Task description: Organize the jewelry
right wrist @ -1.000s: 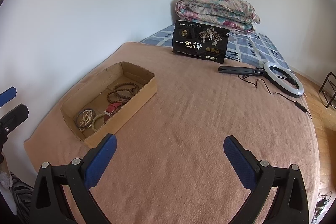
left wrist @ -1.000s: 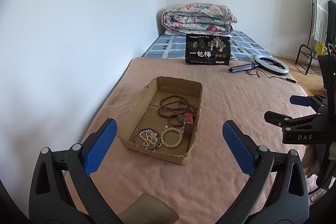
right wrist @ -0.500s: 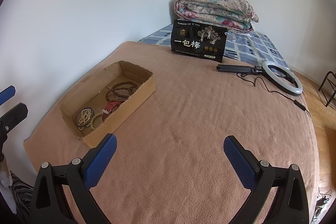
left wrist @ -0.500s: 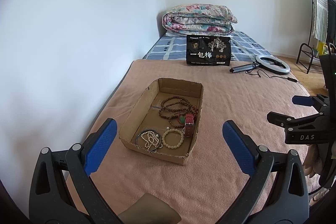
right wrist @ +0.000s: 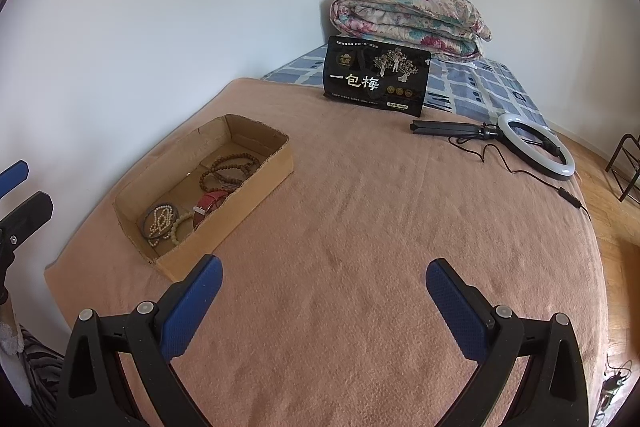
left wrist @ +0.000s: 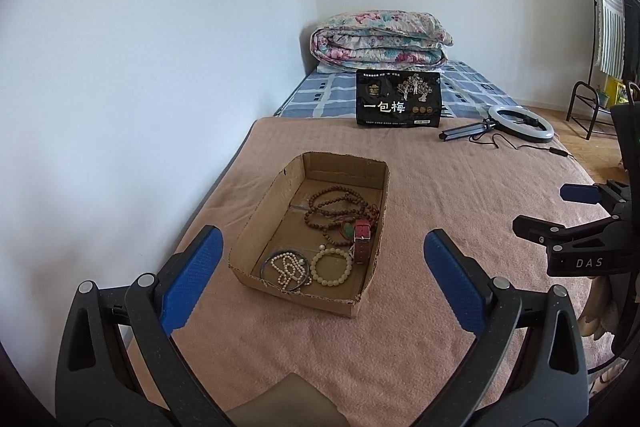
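My left claw [left wrist: 320, 263] hangs with its jaws spread wide and empty, just short of the cardboard tray [left wrist: 256, 227]. Inside the tray lie a pearl strand [left wrist: 285, 267], a cream bead bracelet [left wrist: 331, 265], a red watch [left wrist: 362, 237] and brown prayer beads [left wrist: 332, 205]. Right of the tray, over bare blanket [right wrist: 380, 227], my right claw [right wrist: 322, 287] gapes empty too. I judge everything already gathered.

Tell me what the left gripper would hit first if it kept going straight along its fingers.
Probably the cardboard box: the open left gripper points at its near end, where the pearl strand and cream bead bracelet lie. Depth is unclear, so it might meet the pink blanket just short of the box.
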A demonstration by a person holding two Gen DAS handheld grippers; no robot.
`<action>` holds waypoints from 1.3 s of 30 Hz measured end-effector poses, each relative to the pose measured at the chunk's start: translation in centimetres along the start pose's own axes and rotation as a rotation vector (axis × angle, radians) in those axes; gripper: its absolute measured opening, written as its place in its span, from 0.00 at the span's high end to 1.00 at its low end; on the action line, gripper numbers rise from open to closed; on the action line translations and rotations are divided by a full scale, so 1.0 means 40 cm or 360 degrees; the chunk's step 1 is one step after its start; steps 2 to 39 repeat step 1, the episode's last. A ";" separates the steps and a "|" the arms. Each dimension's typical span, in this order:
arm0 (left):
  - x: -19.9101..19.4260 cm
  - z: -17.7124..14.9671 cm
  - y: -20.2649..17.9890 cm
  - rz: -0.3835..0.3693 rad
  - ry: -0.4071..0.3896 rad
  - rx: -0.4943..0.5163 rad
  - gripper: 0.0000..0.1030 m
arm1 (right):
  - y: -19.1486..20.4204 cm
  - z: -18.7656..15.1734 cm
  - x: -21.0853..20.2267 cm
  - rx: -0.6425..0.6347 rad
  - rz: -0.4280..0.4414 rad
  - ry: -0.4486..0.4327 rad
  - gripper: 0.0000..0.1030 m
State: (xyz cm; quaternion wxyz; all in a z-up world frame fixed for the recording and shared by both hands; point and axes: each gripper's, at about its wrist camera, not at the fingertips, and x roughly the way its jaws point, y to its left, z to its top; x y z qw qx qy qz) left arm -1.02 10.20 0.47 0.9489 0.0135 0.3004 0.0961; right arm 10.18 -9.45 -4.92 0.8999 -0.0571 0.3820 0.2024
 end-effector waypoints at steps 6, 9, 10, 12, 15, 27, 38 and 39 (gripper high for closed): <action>0.001 -0.002 0.001 -0.0002 0.0003 -0.0001 0.01 | -0.002 -0.002 -0.001 0.0003 -0.0001 0.0001 0.00; 0.001 -0.002 0.001 -0.0002 0.0003 -0.0001 0.01 | -0.002 -0.002 -0.001 0.0003 -0.0001 0.0001 0.00; 0.001 -0.002 0.001 -0.0002 0.0003 -0.0001 0.01 | -0.002 -0.002 -0.001 0.0003 -0.0001 0.0001 0.00; 0.001 -0.002 0.001 -0.0002 0.0003 -0.0001 0.01 | -0.002 -0.002 -0.001 0.0003 -0.0001 0.0001 0.00; 0.001 -0.002 0.001 -0.0002 0.0003 -0.0001 0.01 | -0.002 -0.002 -0.001 0.0003 -0.0001 0.0001 0.00; 0.001 -0.002 0.001 -0.0002 0.0003 -0.0001 0.01 | -0.002 -0.002 -0.001 0.0003 -0.0001 0.0001 0.00; 0.001 -0.002 0.001 -0.0002 0.0003 -0.0001 0.01 | -0.002 -0.002 -0.001 0.0003 -0.0001 0.0001 0.00; 0.001 -0.002 0.001 -0.0002 0.0003 -0.0001 0.01 | -0.002 -0.002 -0.001 0.0003 -0.0001 0.0001 0.00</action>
